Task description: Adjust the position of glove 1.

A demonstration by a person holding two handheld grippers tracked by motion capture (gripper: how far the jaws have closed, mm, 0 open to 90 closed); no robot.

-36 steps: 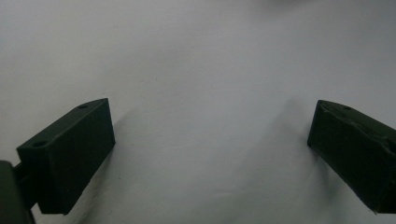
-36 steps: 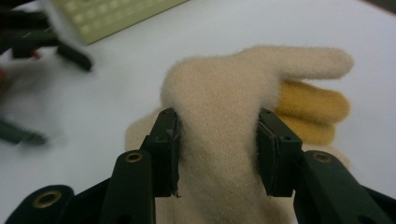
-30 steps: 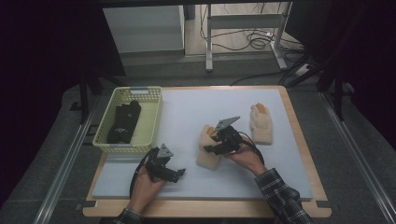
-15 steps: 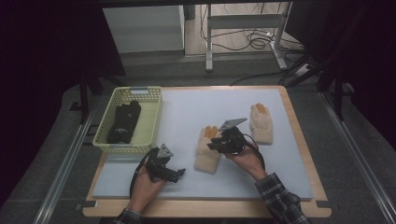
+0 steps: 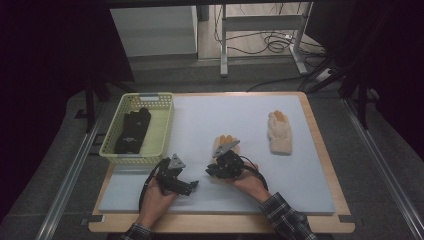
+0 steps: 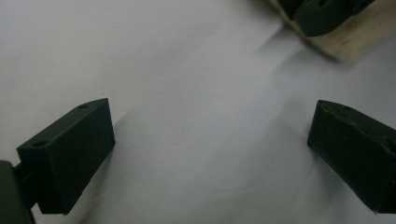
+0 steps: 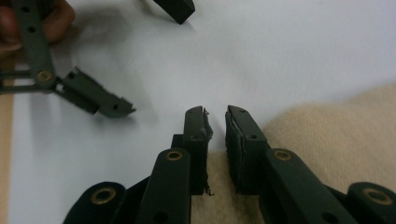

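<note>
Jaws of the right hand-held gripper (image 7: 215, 116) have just narrowed over the nearer cream glove (image 7: 327, 140) at mid-counter (image 5: 200, 120), cuff edge apparently pinched, seemingly ready for lifting; the left hand-held gripper (image 6: 210, 140) waits wide open, empty, just beside.
</note>
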